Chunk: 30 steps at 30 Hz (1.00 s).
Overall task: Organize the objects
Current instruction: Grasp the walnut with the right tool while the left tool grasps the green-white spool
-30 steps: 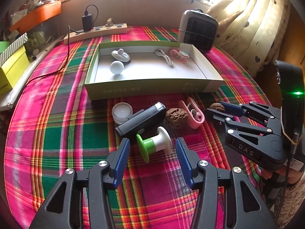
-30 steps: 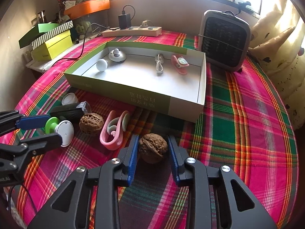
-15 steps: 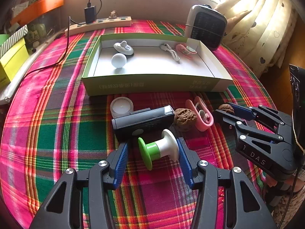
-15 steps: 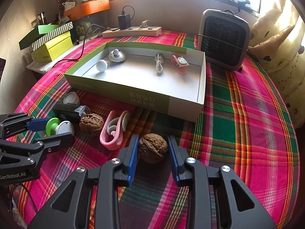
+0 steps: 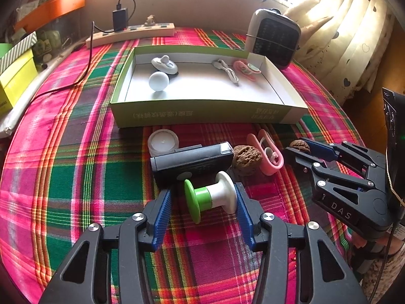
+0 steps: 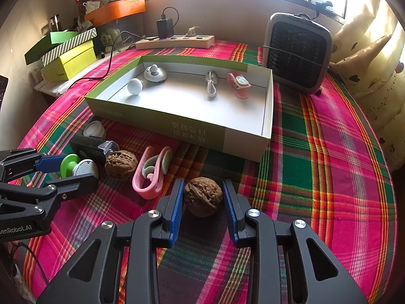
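A plaid cloth (image 6: 316,152) covers the worktop. On it sits a shallow open box (image 6: 197,131) holding a white ball (image 6: 135,86), a white knob (image 6: 155,74), a cable (image 6: 211,86) and a pink clip (image 6: 239,83). In front of the box, the left claw (image 5: 202,202) is spread around a green-and-white spool (image 5: 211,197) lying on its side, its right finger just touching the white end. The right claw (image 6: 202,202) is spread either side of a walnut (image 6: 203,196) resting on the cloth. Between them lie a black case (image 5: 192,162), another walnut (image 5: 246,157), a second pink clip (image 5: 267,152) and a small candle (image 5: 163,141).
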Motion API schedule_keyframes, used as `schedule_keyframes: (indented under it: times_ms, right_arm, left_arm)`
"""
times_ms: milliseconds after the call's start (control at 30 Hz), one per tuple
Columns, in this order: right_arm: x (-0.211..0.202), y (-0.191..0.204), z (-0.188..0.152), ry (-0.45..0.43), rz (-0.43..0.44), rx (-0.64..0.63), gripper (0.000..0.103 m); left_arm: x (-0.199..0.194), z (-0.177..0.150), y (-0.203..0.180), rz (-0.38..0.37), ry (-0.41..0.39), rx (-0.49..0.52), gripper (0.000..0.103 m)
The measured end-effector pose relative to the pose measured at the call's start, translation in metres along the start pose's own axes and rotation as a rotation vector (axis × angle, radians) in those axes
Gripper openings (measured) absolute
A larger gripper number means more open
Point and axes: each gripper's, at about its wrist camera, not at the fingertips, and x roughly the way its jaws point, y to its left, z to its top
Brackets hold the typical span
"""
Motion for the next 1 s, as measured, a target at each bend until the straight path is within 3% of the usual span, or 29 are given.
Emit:
schedule_keyframes:
  times_ms: [267, 1000]
  right_arm:
    - [-0.0003, 0.0001, -0.0003, 0.0, 0.0, 0.0, 0.032]
    - [0.0004, -0.0009, -0.0006, 0.0, -0.001, 0.003, 0.032]
  left_arm:
    - [-0.0008, -0.0004, 0.0013, -0.003, -0.005, 0.004, 0.035]
    - [-0.0032, -0.0002, 0.0005, 0.003, -0.015, 0.015, 0.033]
